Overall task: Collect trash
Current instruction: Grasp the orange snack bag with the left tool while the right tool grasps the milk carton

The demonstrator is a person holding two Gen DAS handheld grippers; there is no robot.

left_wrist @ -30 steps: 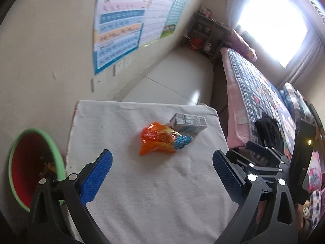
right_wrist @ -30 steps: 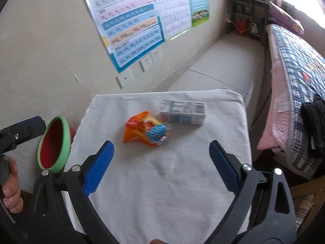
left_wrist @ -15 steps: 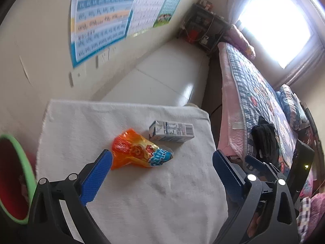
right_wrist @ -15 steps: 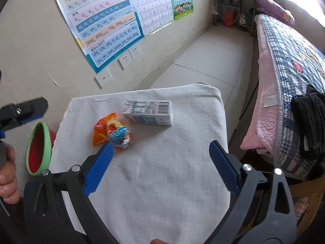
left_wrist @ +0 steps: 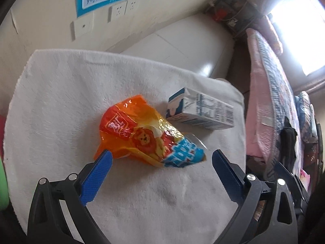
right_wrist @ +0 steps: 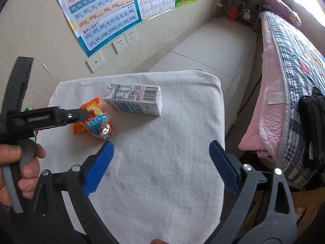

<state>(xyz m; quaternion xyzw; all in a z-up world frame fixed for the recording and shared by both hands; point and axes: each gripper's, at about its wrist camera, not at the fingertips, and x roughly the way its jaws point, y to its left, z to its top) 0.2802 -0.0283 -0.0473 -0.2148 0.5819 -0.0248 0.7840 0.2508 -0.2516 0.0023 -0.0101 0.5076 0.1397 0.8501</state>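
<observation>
Two trash items: orange snack wrapper [left_wrist: 146,134], milk carton [left_wrist: 201,111], both on white towel [left_wrist: 61,93].
Hidden: wrapper partly behind left claw [left_wrist: 160,156] in right wrist view.
Cut off: green bin rim [left_wrist: 3,185], contents unseen.
Left claw: wide open, empty, wrapper just ahead.
Right claw [right_wrist: 160,152]: wide open, empty, carton ahead.

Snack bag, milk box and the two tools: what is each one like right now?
Snack bag: crumpled, lying on the white towel.
Milk box: on its side, just beyond the bag.
Left tool: open, at the bag, not gripping.
Right tool: open, empty.
</observation>
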